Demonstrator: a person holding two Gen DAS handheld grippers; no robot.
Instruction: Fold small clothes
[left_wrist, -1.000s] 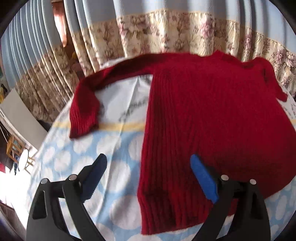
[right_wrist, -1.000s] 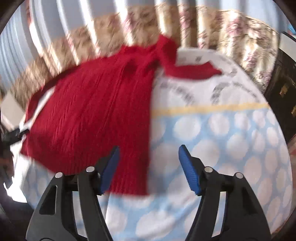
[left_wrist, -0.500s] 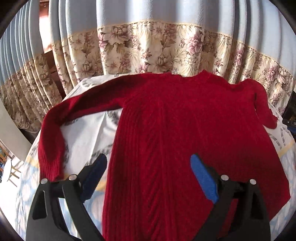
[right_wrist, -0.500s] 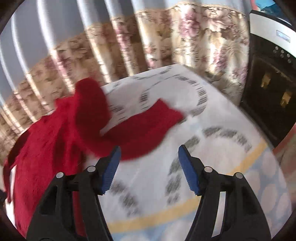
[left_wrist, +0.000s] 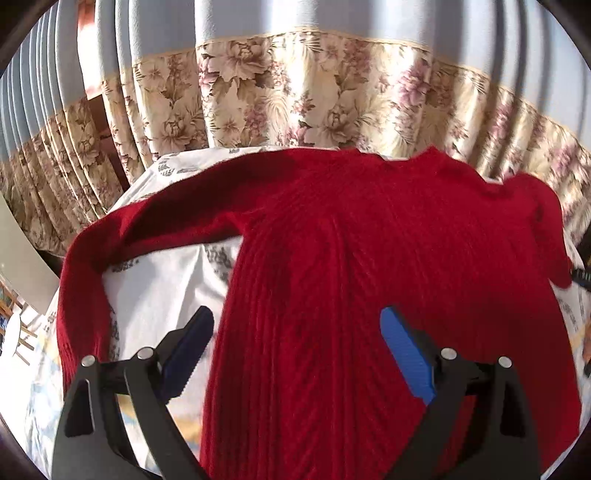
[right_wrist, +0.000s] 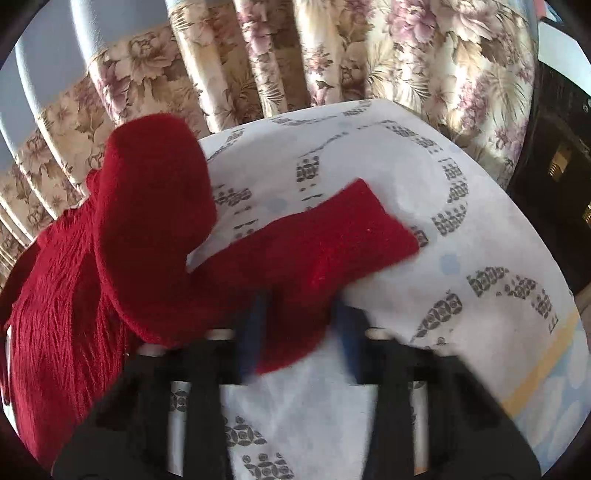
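Note:
A red knit sweater (left_wrist: 351, 280) lies spread flat on the round table. Its left sleeve (left_wrist: 85, 291) curves down the left side. My left gripper (left_wrist: 297, 343) is open and empty, hovering over the sweater's body. In the right wrist view the sweater's right sleeve (right_wrist: 295, 251) lies bent across the white cloth, its cuff (right_wrist: 380, 225) pointing right. My right gripper (right_wrist: 301, 332) is blurred by motion; its blue pads stand on either side of the sleeve's lower fold, closer together than before. Whether they grip it is unclear.
The table wears a white patterned cloth (right_wrist: 461, 229) with a yellow band and blue spots (right_wrist: 546, 391). Floral curtains (left_wrist: 295, 92) hang close behind the table. A dark appliance (right_wrist: 557, 170) stands at the right. Chairs show far left (left_wrist: 14, 332).
Both grippers moved forward over the table. The right gripper reached the right sleeve and its jaws narrowed around the fold. The left gripper stayed open above the sweater's body.

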